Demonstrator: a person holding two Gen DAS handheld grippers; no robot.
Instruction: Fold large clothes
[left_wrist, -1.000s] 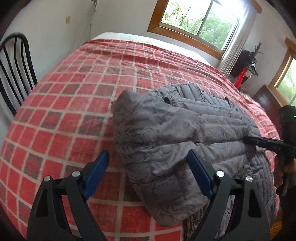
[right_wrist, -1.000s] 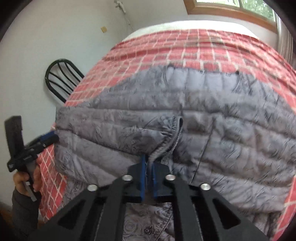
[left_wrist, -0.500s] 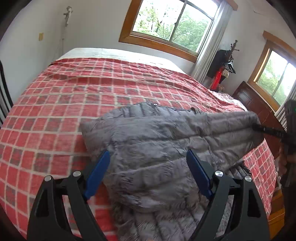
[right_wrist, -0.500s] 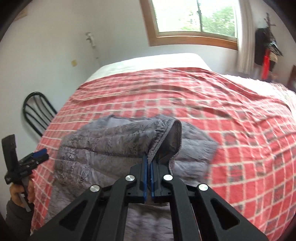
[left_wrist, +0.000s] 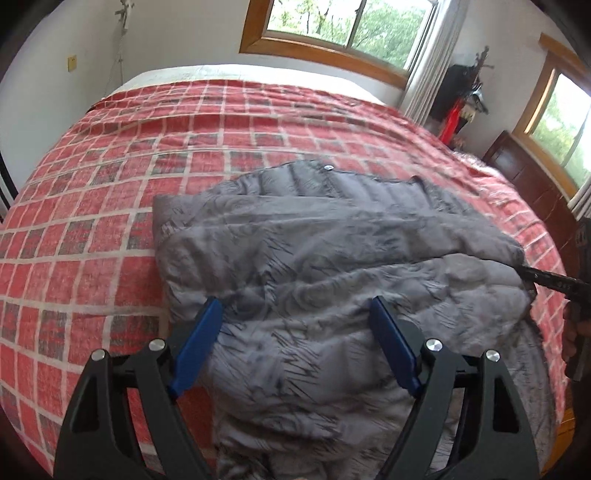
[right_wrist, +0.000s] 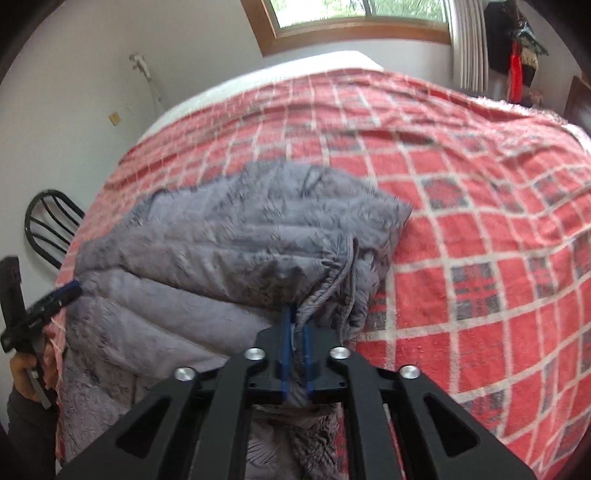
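- Jacket (left_wrist: 332, 258): a grey quilted garment, lying on the near part of the bed (left_wrist: 184, 122), folded over itself into a thick bundle. One edge hangs over the near side of the mattress.
- Bed: covered by a red checked blanket (right_wrist: 480, 221) with pale grid lines and grey squares; a white strip shows at the far end under the window (left_wrist: 351, 26).
- Second window (left_wrist: 561, 118): set in the wall to the right, wood-framed, above a dark wooden cabinet (left_wrist: 524, 173).
- Chair (right_wrist: 48, 221): black metal back, standing beside the bed by the white wall.
- Left gripper (left_wrist: 295, 347): jaws spread wide, blue pads clear of the cloth on both sides. It hovers over the near part of the jacket and holds nothing.
- Right gripper (right_wrist: 297, 332): jaws nearly together and just eased apart slightly; a bunched cuff or hem edge of the jacket sits between the blue pads. Whether the pads press on the cloth or only flank it cannot be told.
- Hand (right_wrist: 33, 365): grips the left tool's handle at the left edge of the right wrist view, with a dark sleeve (right_wrist: 26, 417) below.
- Motion blur softens the jacket's surface in both views.
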